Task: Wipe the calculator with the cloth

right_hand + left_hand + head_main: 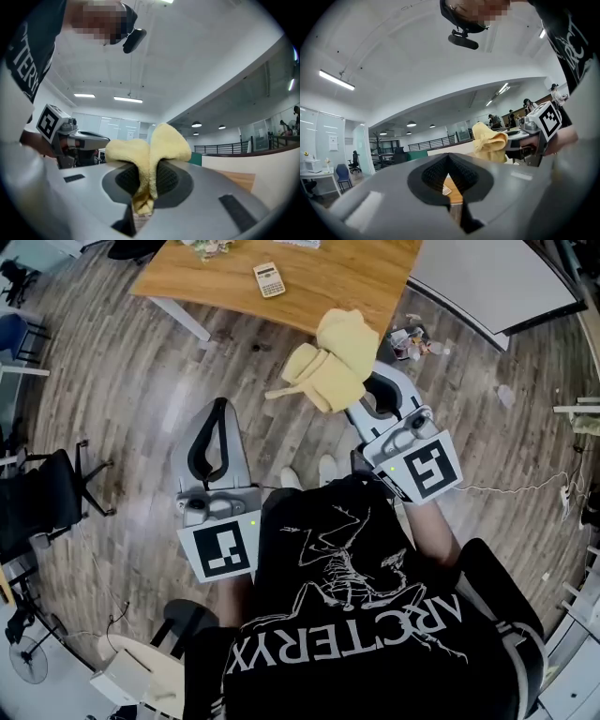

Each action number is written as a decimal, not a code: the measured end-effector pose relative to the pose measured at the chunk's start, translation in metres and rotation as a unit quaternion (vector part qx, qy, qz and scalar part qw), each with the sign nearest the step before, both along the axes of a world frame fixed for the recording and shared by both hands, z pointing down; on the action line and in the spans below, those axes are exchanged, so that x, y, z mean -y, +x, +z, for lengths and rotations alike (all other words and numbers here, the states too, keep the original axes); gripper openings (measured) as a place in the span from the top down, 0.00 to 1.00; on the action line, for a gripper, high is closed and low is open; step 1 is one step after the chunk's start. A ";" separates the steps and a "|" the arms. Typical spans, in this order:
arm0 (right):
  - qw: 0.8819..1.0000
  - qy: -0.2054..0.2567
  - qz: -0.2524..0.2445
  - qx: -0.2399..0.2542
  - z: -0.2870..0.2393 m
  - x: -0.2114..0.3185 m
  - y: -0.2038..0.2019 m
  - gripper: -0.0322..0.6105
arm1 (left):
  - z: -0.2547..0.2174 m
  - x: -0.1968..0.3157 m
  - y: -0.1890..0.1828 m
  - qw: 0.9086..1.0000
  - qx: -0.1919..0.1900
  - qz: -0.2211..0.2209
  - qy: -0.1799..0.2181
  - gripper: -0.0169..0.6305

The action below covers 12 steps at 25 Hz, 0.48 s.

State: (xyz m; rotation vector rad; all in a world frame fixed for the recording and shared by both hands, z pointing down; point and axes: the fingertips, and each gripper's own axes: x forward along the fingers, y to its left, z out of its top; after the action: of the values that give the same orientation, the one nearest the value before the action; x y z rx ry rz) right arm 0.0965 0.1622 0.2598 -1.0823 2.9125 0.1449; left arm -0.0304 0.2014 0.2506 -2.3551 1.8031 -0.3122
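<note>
Stands back from the wooden worktop [356, 282], over a plank floor [122, 381], with both tongs raised in front of the chest. Grips a yellow cloth [333, 362] in the right tongs [368, 382], clenched on a pinched fold. Along those pads, sees the loose bulk puffing up in two lobes above them and a short tail hanging below. Holds the left tongs [222, 405] level beside the right pair, apart from the cloth, tips pressed together with nothing caught between them. Leaves only a narrow slot lower down between the black pads [461, 171].

Locates the calculator [269, 279] lying flat on the worktop, keys up, near the far edge of the head view — well apart from both tongs and not touched by the cloth. Catches a sliver of it, and a strip of the wood, through the slot in the left tongs. Carries a marker cube on each pair, the left cube [217, 552] and the right cube [429, 468], both close against the black shirt [356, 615].
</note>
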 end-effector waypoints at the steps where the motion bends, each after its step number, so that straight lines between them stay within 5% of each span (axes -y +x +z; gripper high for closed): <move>1: 1.000 0.000 -0.001 0.000 0.001 0.002 0.002 0.87 | 0.001 0.002 0.001 1.000 0.001 -0.002 -0.001 0.96; 12: 1.000 -0.025 -0.007 -0.007 0.022 0.038 0.039 0.87 | 0.009 0.029 0.022 1.000 0.003 -0.028 0.001 0.96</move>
State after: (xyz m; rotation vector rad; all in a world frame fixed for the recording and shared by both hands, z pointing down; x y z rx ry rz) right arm 0.1359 0.1243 0.2823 -1.0727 2.9509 0.0819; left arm -0.0086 0.1728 0.2593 -2.3046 1.8681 -0.3238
